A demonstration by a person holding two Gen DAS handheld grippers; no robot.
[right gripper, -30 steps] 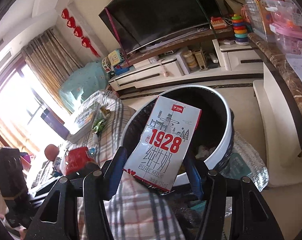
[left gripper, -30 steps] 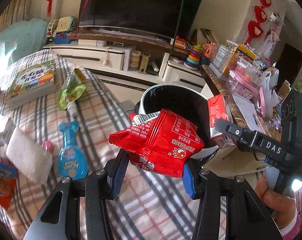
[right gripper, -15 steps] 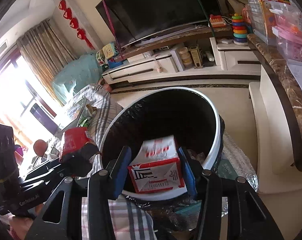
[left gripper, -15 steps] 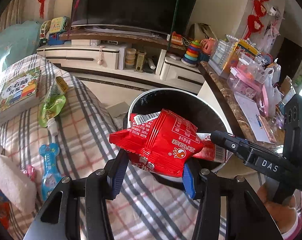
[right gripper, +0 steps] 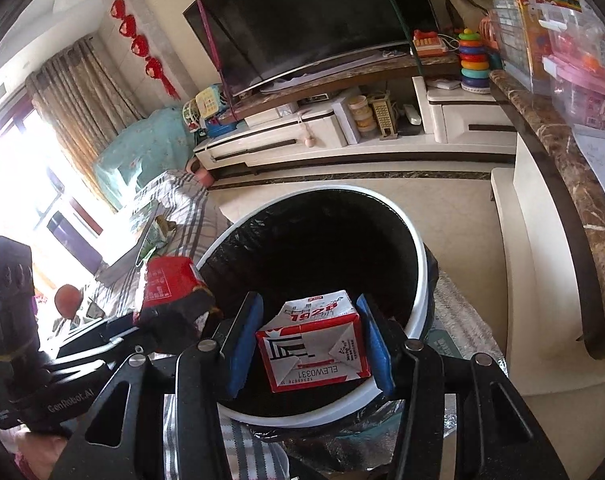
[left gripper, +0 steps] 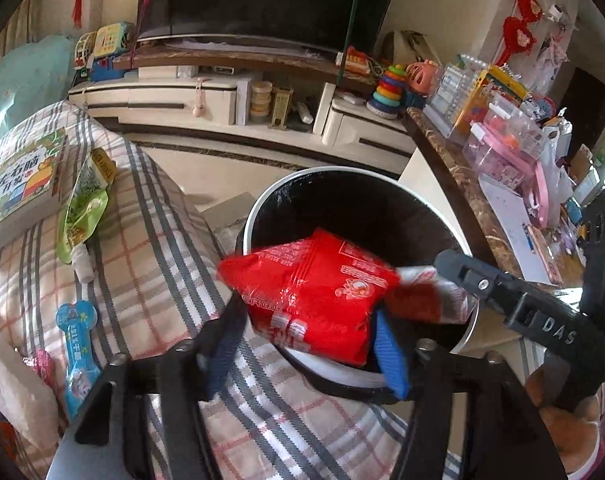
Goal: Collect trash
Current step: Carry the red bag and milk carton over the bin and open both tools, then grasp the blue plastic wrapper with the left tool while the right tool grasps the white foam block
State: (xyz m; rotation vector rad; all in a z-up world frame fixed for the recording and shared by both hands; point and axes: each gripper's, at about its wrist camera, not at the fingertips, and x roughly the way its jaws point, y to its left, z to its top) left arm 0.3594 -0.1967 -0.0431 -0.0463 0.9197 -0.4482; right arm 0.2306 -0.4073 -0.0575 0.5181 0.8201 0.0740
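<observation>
- my left gripper [left gripper: 306, 348] hangs over the near rim of the round white bin with the black liner [left gripper: 468, 248]; its jaws have just been opening, and the crinkly red foil snack packet [left gripper: 314, 292] sits blurred between the blue pads [left gripper: 388, 360], so i judge it released and slipping free.
- the packet is over the bin mouth but partly over the rim, beside the grey and pink checked cloth [left gripper: 142, 240]. to do this well i'd nudge the left gripper further over the opening so the packet cannot slide back out.
- my right gripper [right gripper: 308, 344] is clenched on the red and white milk carton [right gripper: 314, 346], both pads against its sides, low at the near edge of the bin [right gripper: 418, 248].
- the carton is tipped end-on toward the camera. i'd spread the jaws only once it is clear inside the rim.
- the two grippers are close together at the rim, so i'd keep them apart.
- a green squeeze pouch [left gripper: 82, 208] and a blue bone-shaped packet [left gripper: 76, 340] lie on the cloth, possibly next to collect.
</observation>
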